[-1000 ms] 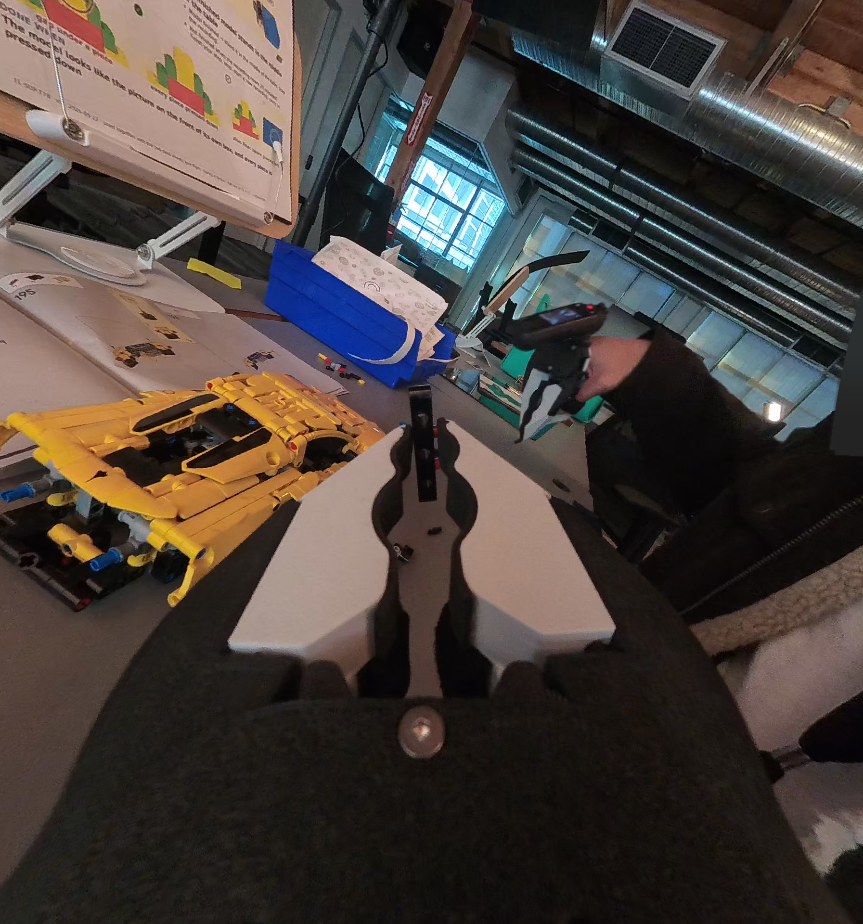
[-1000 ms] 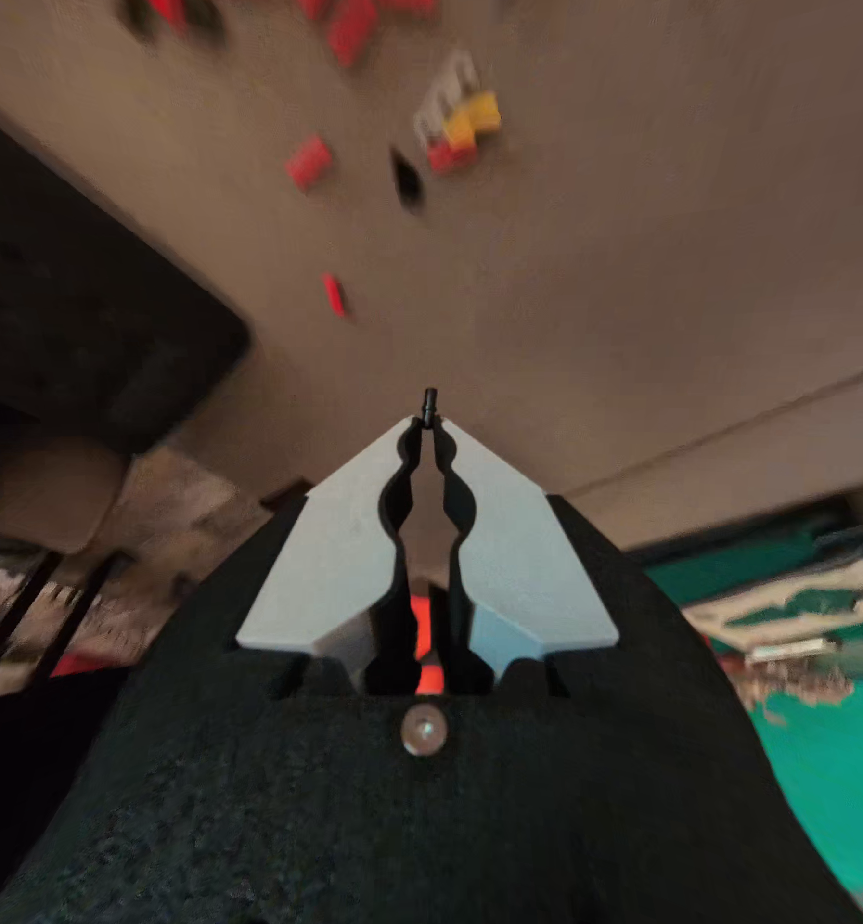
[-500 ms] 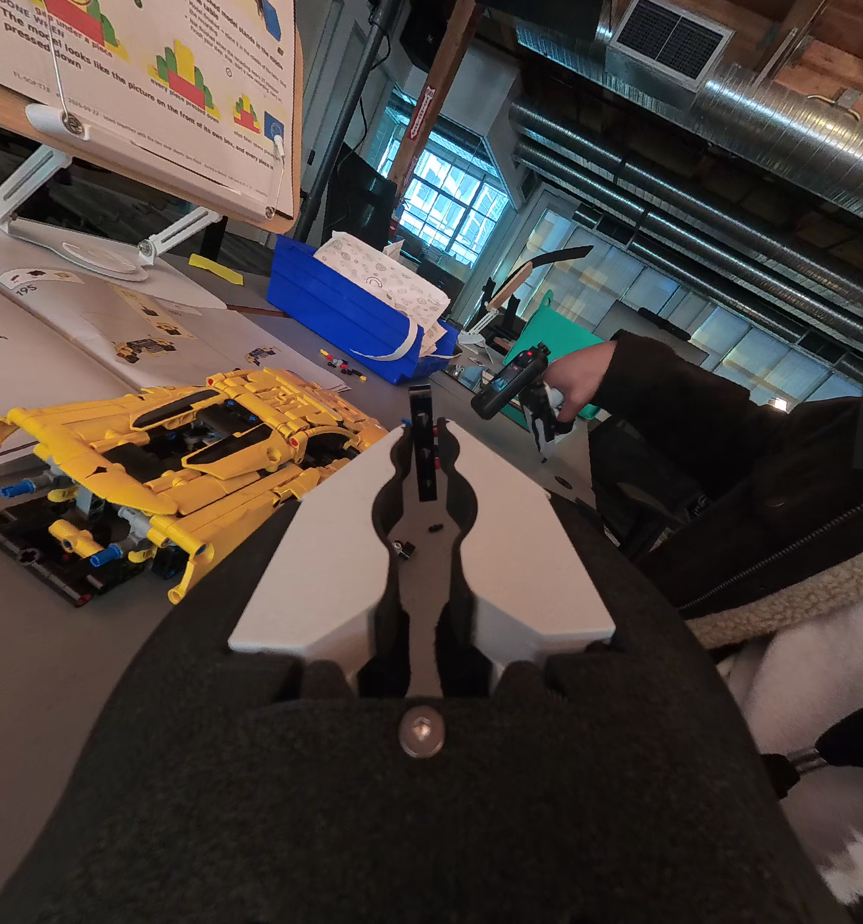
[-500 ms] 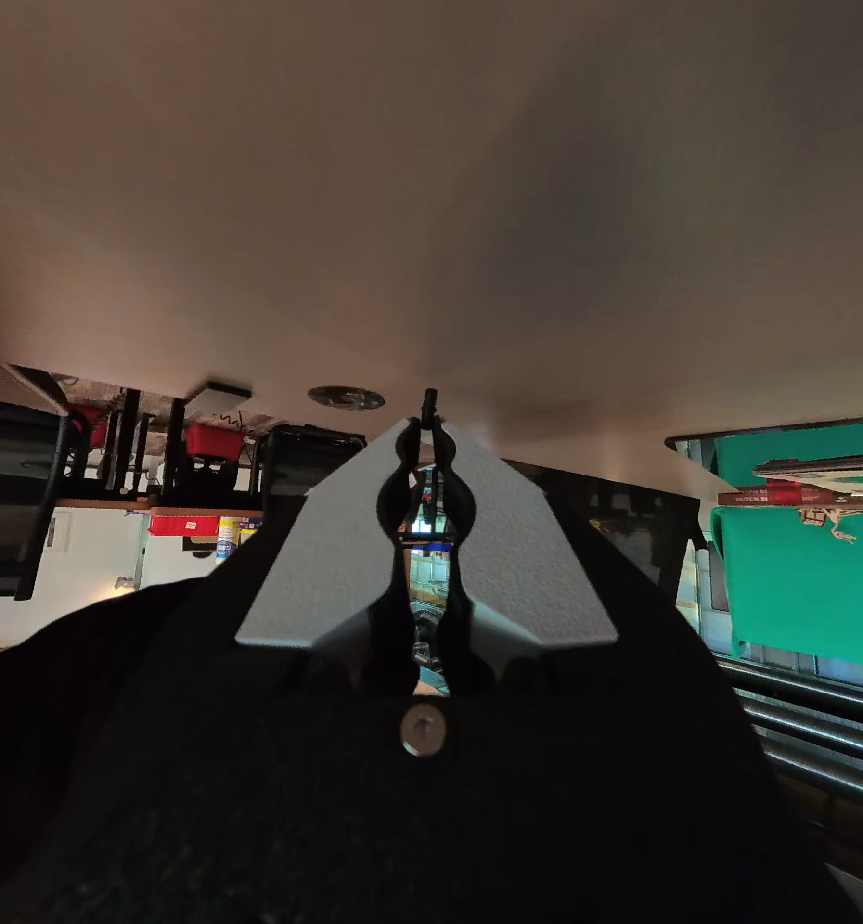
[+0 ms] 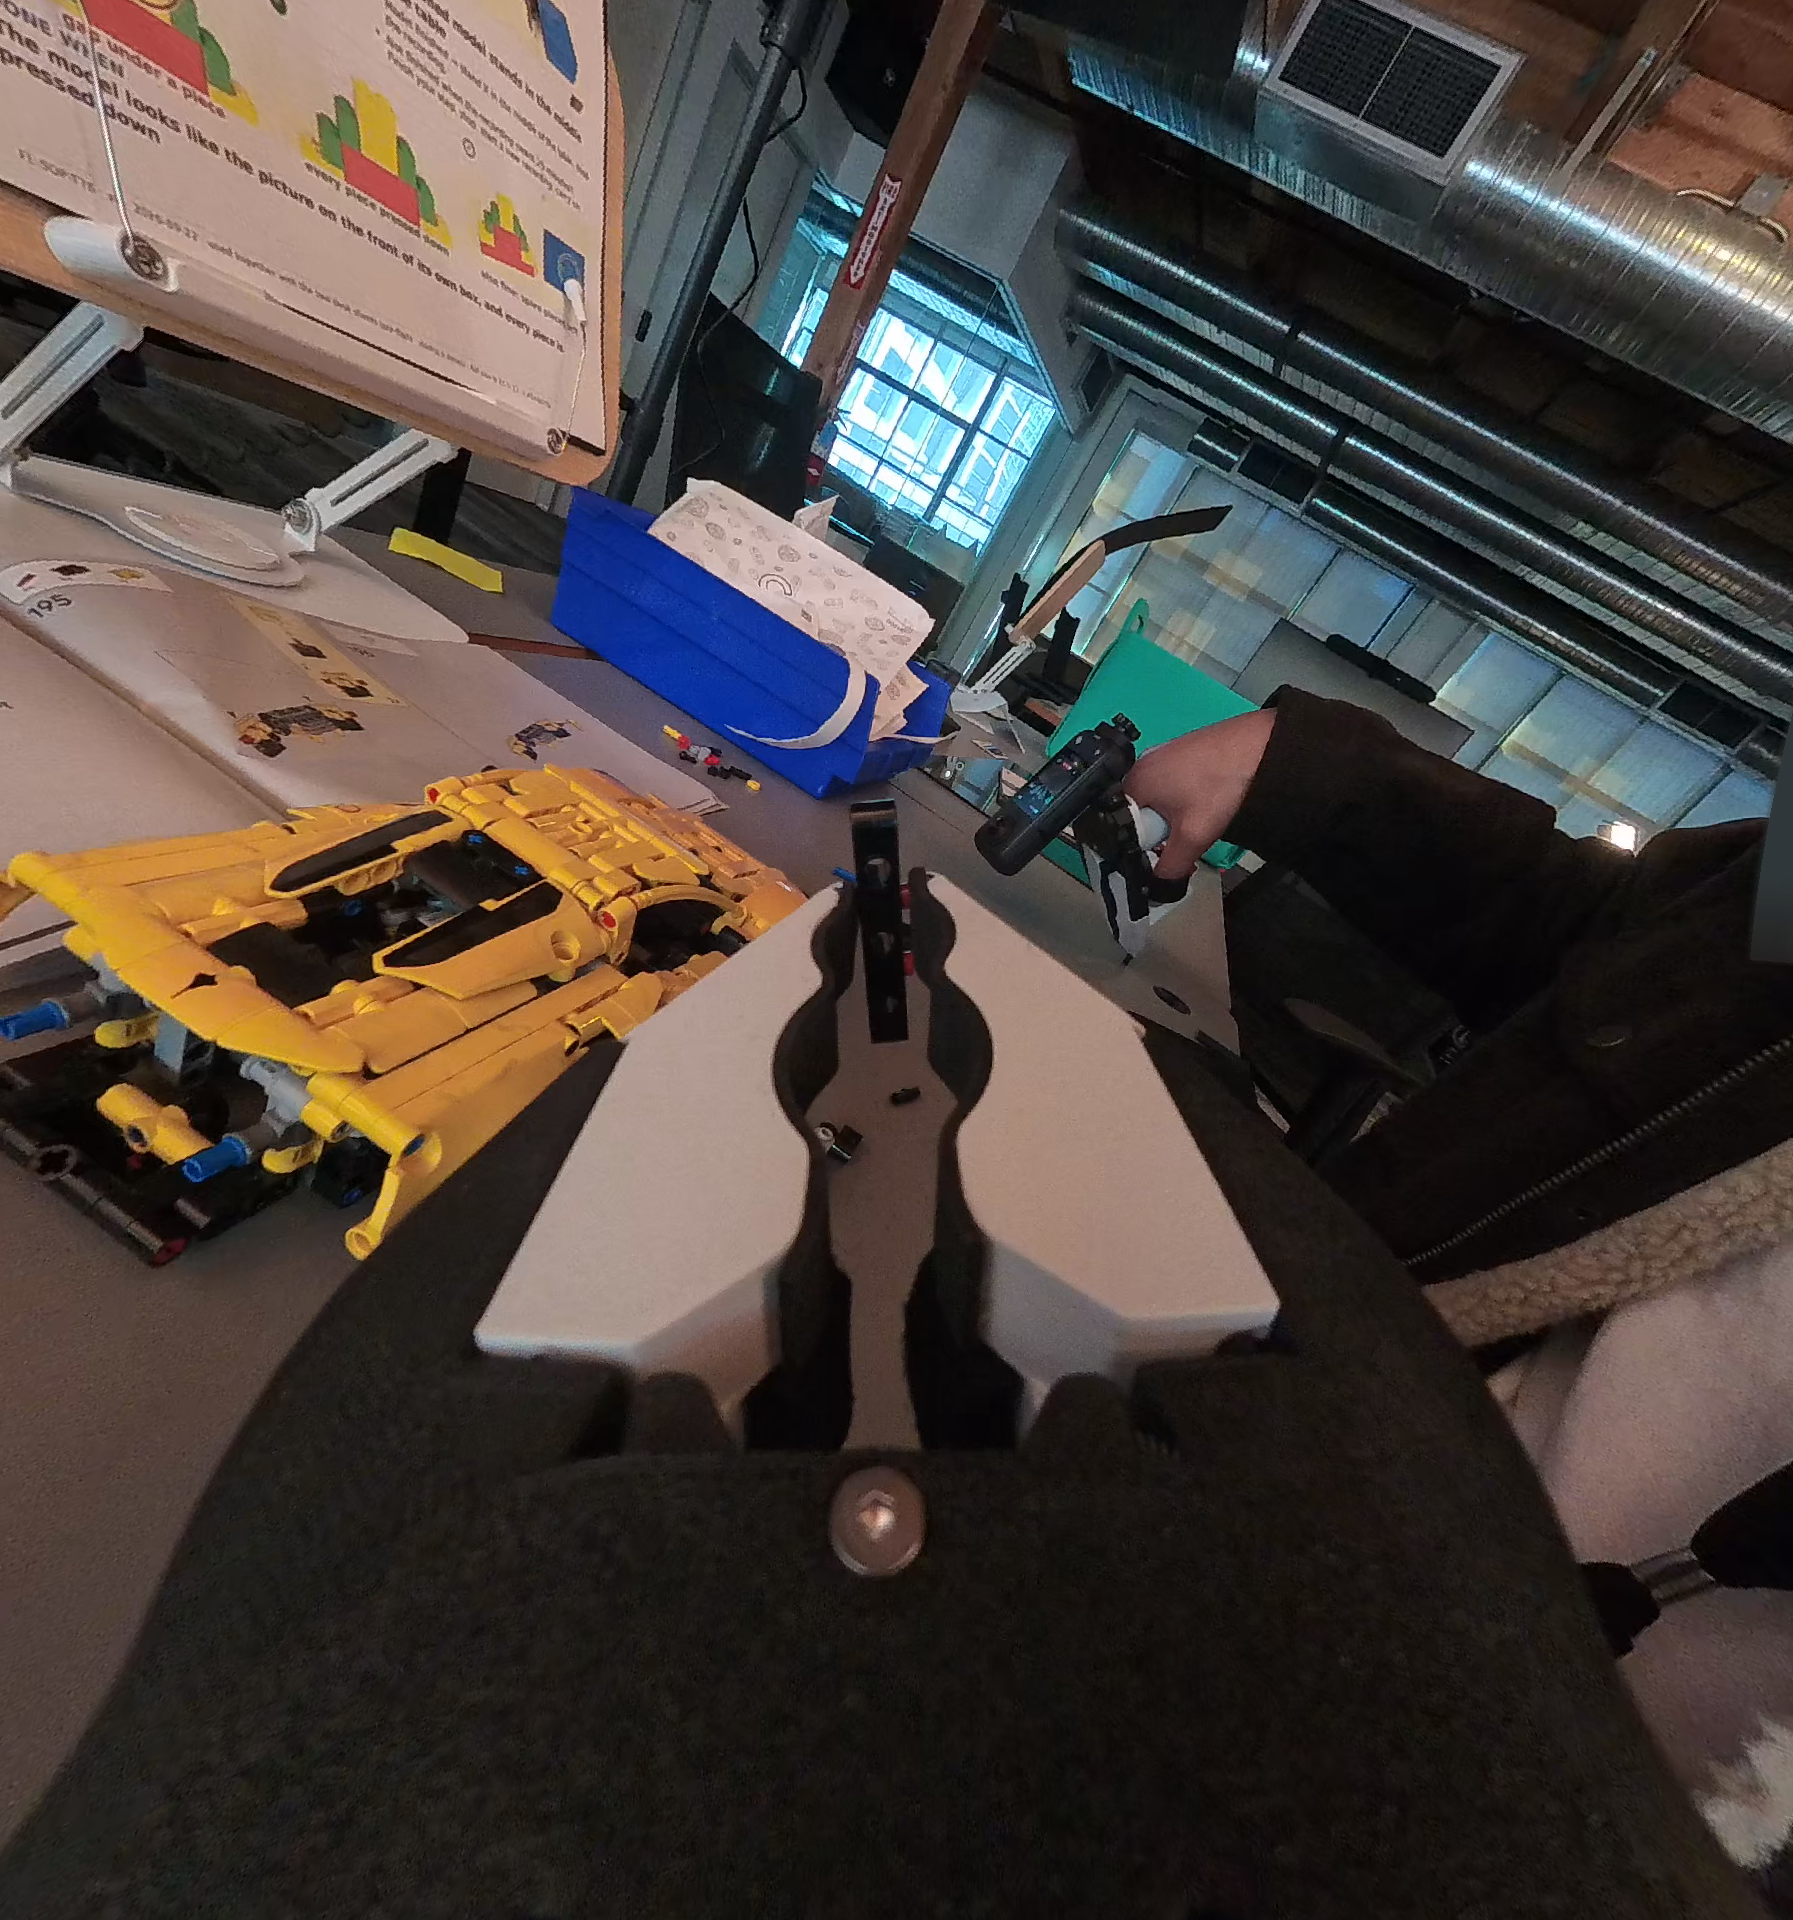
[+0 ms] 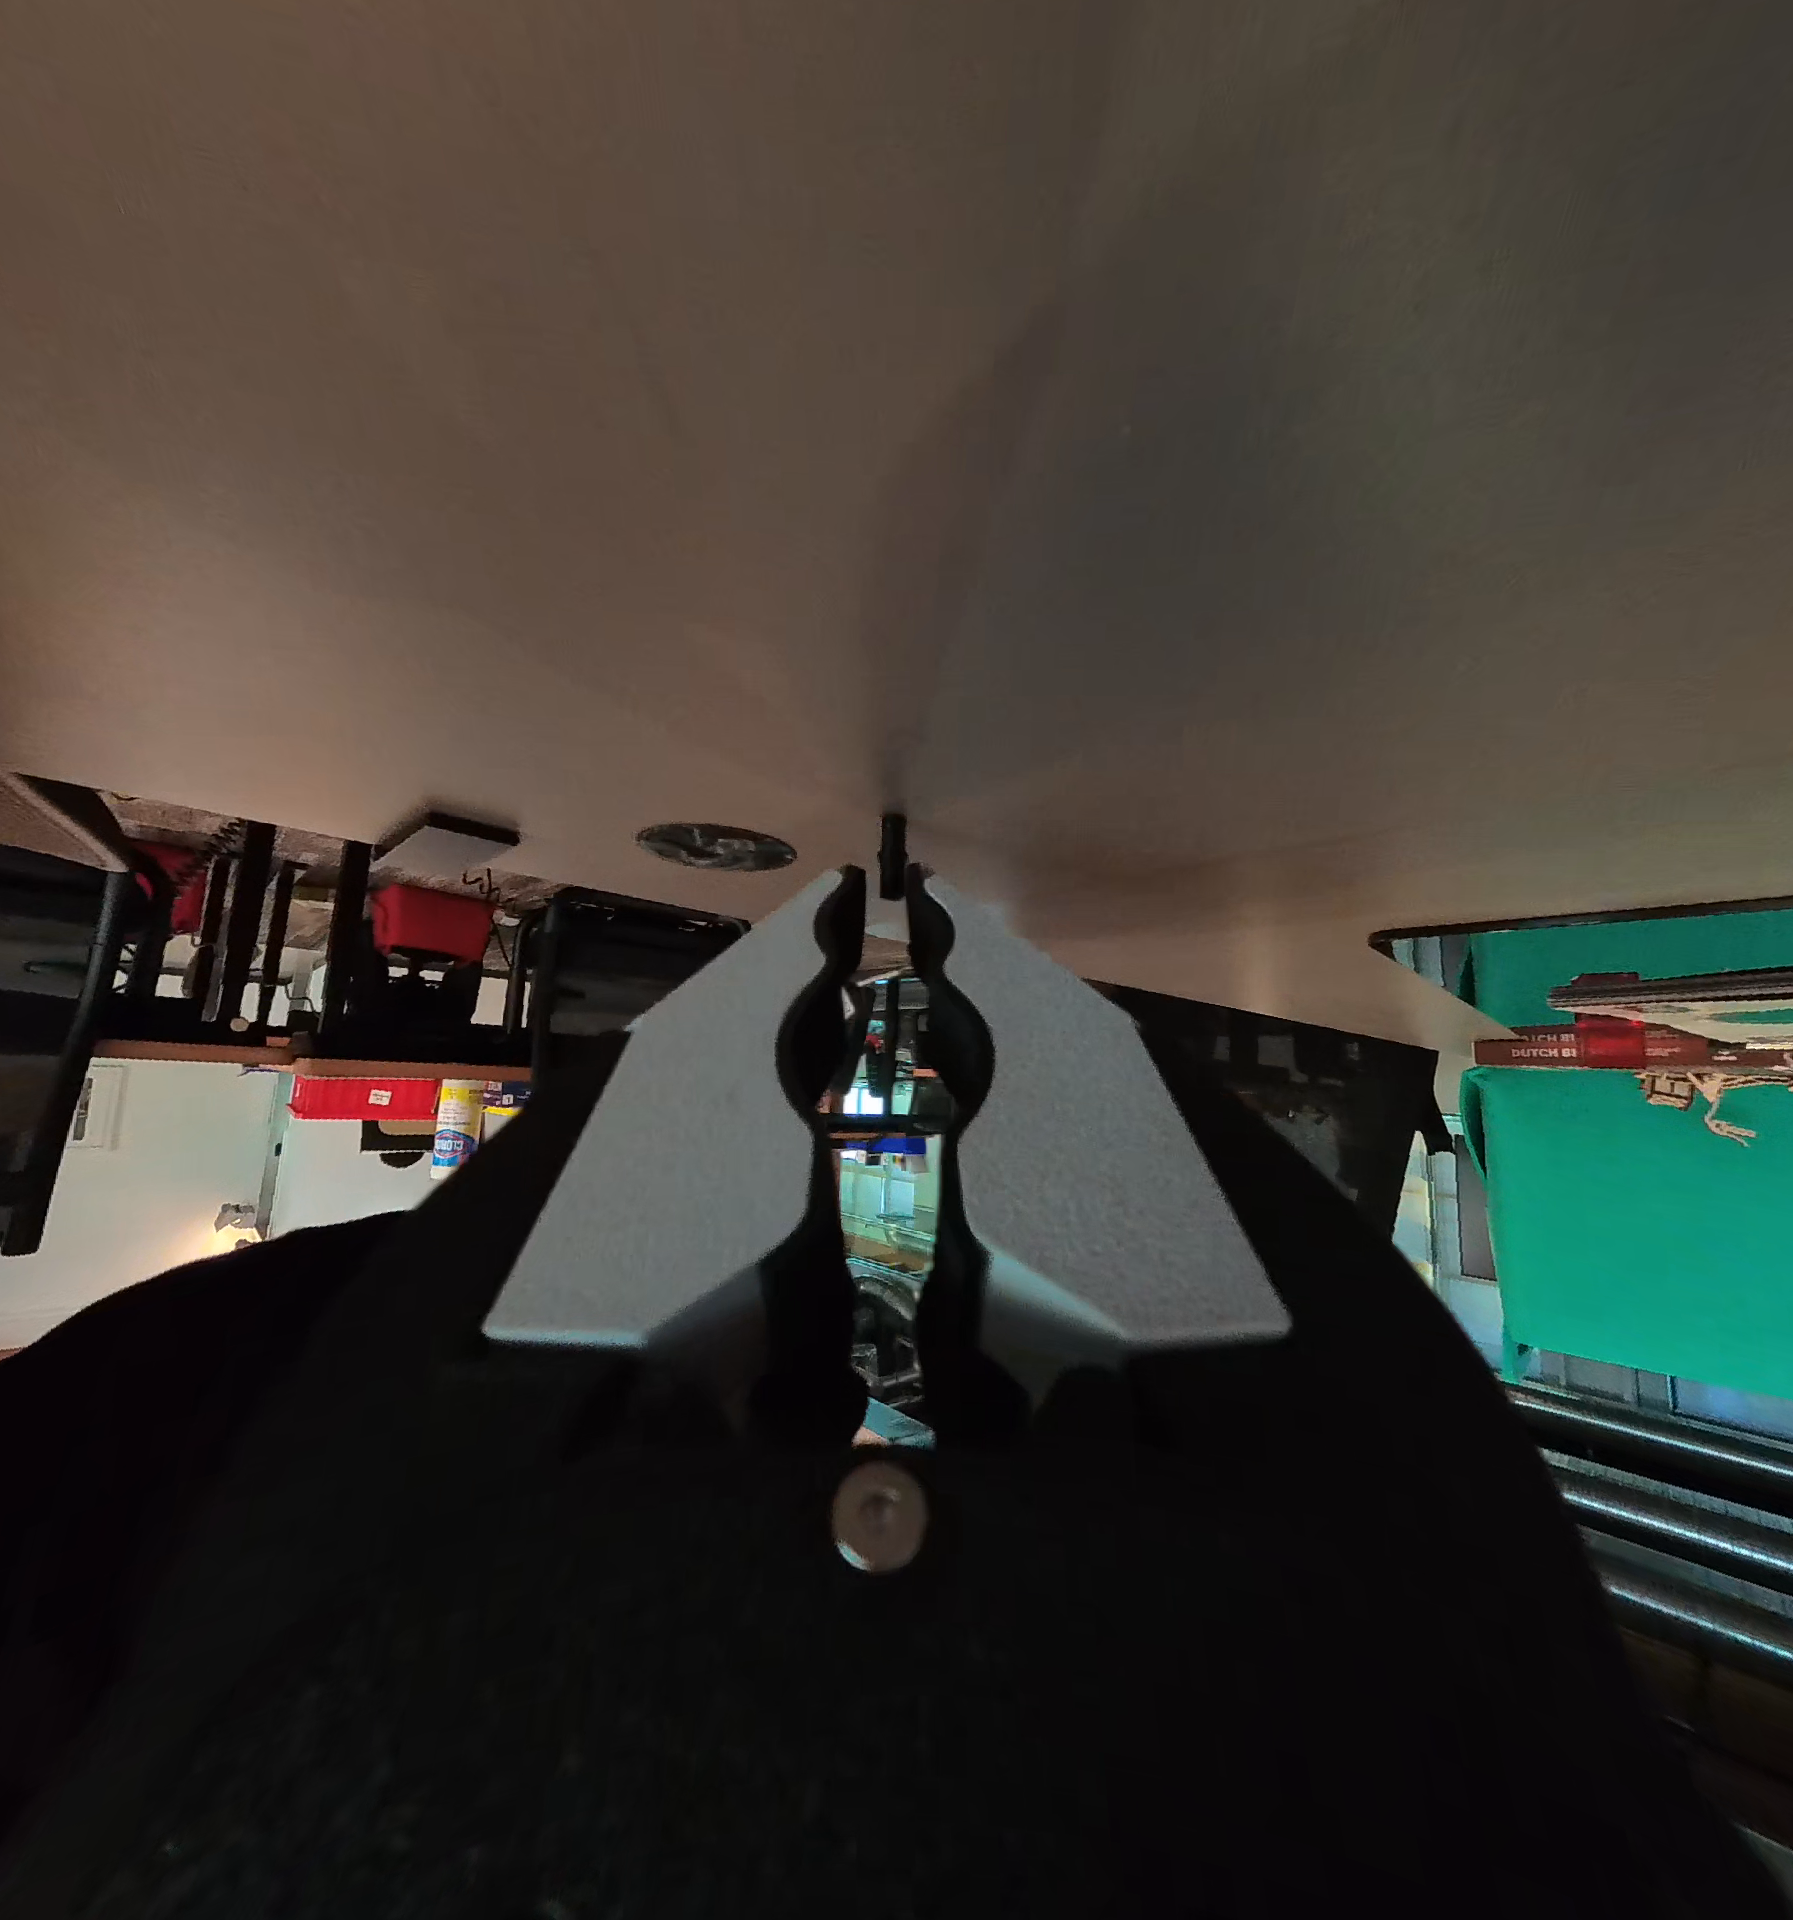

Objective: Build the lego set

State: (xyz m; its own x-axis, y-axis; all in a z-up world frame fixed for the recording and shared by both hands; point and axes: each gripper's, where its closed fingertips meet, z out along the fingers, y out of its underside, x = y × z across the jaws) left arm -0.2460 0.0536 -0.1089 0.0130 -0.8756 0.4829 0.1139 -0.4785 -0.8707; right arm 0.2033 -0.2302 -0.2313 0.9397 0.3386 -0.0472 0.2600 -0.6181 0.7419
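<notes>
Left claw (image 5: 879,894): clamped on a black holed beam (image 5: 879,925), raised beside the yellow car model (image 5: 352,966), which lies on the bench (image 5: 61,1403). Left wrist view alone shows the model. Right claw (image 6: 884,883): pinching a small black pin (image 6: 891,837); its inverted view shows only bare bench surface.

- One yellow car (image 5: 352,966) is seen on the counter (image 5: 92,1403).
- One blue bin (image 5: 705,655) is counted.
- Two open booklets (image 5: 248,675) are seen.
- One black beam (image 5: 879,914) and one black pin (image 6: 892,837) are held.
</notes>
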